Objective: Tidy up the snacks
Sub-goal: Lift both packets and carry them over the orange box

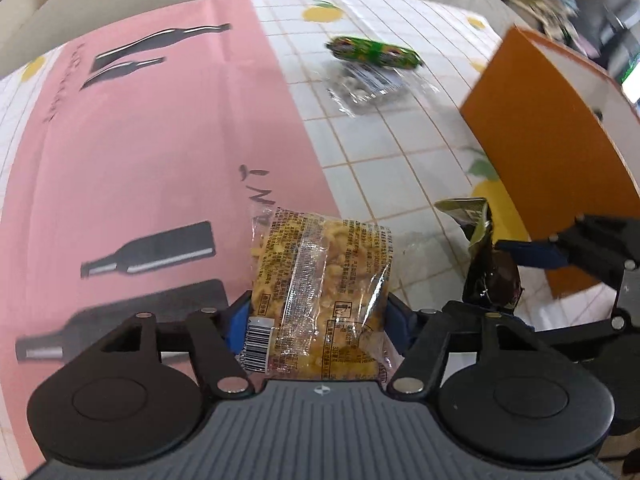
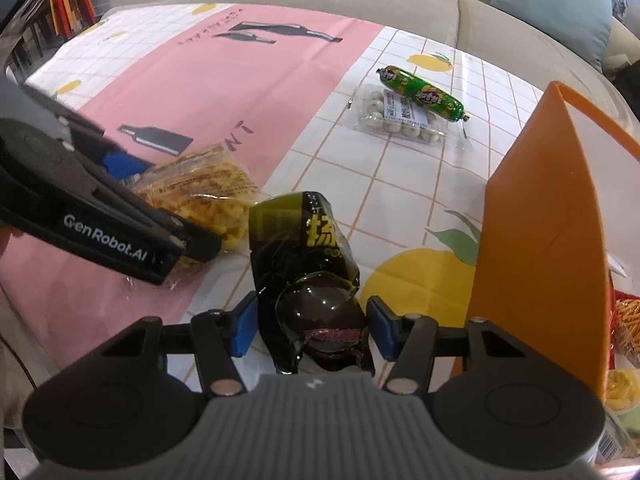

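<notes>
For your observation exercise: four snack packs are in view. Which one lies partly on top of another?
The green sausage-shaped pack. It lies across the far edge of the clear pack of white balls; the yellow pack and black pack each sit between gripper fingers.

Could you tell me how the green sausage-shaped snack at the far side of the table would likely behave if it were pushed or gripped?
The green sausage snack is rounded, so a sideways push would probably roll it. Its glossy wrapper may slip between the fingers. It lies against the clear pack of white balls, which might block rolling that way.
</notes>
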Motion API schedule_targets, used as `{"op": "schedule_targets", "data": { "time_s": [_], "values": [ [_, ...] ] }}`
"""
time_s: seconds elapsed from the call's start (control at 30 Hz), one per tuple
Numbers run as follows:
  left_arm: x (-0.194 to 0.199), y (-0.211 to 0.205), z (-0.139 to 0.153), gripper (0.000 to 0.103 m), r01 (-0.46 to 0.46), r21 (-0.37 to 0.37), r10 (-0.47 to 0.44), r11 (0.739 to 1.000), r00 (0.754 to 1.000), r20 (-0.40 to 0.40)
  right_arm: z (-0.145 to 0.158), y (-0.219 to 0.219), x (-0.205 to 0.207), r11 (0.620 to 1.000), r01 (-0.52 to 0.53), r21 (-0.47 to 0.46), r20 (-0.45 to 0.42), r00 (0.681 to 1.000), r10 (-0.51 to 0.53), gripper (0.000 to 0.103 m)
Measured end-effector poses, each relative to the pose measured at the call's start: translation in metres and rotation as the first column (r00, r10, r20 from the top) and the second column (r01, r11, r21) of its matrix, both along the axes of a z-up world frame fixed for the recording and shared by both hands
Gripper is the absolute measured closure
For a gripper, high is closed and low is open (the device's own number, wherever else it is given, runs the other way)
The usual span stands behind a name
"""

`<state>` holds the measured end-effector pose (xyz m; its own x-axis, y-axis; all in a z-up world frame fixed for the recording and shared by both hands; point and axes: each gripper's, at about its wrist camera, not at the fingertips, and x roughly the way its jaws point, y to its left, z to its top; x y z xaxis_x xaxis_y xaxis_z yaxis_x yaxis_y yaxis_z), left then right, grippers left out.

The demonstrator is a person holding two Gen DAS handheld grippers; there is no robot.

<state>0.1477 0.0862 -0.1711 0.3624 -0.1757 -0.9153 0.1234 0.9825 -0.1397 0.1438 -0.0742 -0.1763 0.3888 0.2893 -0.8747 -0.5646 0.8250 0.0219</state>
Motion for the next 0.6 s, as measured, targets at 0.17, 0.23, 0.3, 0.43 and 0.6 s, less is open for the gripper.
{"op": "schedule_targets", "data": {
  "time_s": [0.17,0.23,0.3,0.43,0.6],
  "values": [
    [-0.011,0.014,0.016,0.029,-0.111,-0.049,0.113,0.993,0.993,0.032,0.013,-0.003,0.002,1.0,0.018,0.012,0.02,1.0,-0.019,0.049],
    [-0.016,0.02,0.027,0.029,-0.143,-0.081,0.147,0.986,0.988,0.047,0.02,-0.005,0.003,0.999,0.03,0.026,0.026,0.999,-0.031,0.049],
    [-0.02,0.022,0.038,0.029,-0.158,-0.095,0.165,0.983,0.984,0.065,0.03,-0.007,0.004,0.998,0.04,0.05,0.033,0.999,-0.041,0.05],
    [-0.025,0.021,0.064,0.029,-0.164,-0.126,0.177,0.978,0.979,0.101,0.052,-0.012,0.001,0.995,0.039,0.092,0.051,0.998,-0.044,0.05],
    [-0.028,0.008,0.094,0.029,-0.148,-0.142,0.167,0.979,0.977,0.133,0.084,-0.025,-0.001,0.992,0.056,0.117,0.081,0.995,-0.065,0.051]
  ]
}}
